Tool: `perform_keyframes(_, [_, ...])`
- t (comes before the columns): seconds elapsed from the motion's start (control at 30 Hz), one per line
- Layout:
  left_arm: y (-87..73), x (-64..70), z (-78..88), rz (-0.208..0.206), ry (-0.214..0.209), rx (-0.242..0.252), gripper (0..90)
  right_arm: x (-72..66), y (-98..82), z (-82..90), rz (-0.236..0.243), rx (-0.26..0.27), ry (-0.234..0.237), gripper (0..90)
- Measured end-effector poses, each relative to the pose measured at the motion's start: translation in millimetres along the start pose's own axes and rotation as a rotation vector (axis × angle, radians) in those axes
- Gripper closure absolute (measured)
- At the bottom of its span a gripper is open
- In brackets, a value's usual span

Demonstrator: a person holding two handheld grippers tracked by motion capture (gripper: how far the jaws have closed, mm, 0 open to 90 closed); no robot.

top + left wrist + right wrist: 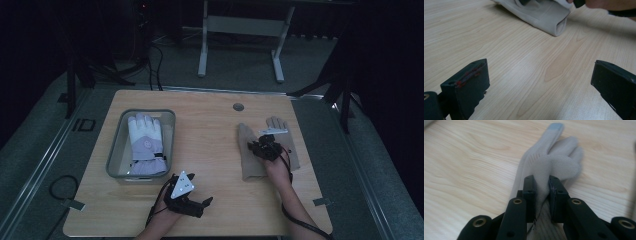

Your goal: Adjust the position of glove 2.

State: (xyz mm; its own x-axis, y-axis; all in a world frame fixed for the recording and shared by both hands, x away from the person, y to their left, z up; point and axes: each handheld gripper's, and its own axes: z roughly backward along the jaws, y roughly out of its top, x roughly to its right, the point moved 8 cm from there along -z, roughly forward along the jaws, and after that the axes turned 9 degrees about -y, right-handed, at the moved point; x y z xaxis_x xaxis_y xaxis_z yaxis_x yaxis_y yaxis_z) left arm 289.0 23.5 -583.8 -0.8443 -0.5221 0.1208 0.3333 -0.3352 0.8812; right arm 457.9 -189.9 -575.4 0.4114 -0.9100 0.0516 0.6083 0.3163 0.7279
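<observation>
Here the wooden bench (pixel 210 150) carries a grey bin (pixel 120 145) at its left with a white-and-lilac glove (pixel 145 145) inside. A beige glove (pixel 549 162) lies flat at the right side of the bench. The right gripper (pixel 541 192) has its fingers (pixel 529 192) pinched on that glove's fabric. The left gripper (pixel 539 85) sits near the front edge, fingers apart, holding nothing.
</observation>
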Motion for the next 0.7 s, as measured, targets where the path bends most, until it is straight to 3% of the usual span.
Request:
perform_keyframes(0.2, [1.1, 0.5, 2.0, -0.004, 0.003, 0.007, 1.9, -22.0, 14.9, 15.4, -0.044, 0.024, 0.02, 77.7])
perform_keyframes(0.37, [0.9, 1.1, 2.2, -0.002, 0.003, 0.018, 1.9, -44.0, 20.2, 35.3, -0.125, 0.057, 0.06, 77.6])
perform_keyframes(0.5, [-0.5, 2.6, -0.1, -0.002, -0.001, 0.011, 1.9, -54.3, 7.2, 32.3, -0.135, 0.061, 0.05, 77.5])
perform_keyframes(0.53, [-0.9, 2.6, -0.4, -0.002, -0.001, 0.01, 2.0, -56.7, 2.3, 28.8, -0.114, 0.052, 0.047, 77.4])
perform_keyframes(0.7, [-1.5, 2.4, -0.8, 0.0, -0.004, 0.009, 2.0, -62.3, -19.6, 13.4, -0.106, 0.001, 0.028, 76.1])
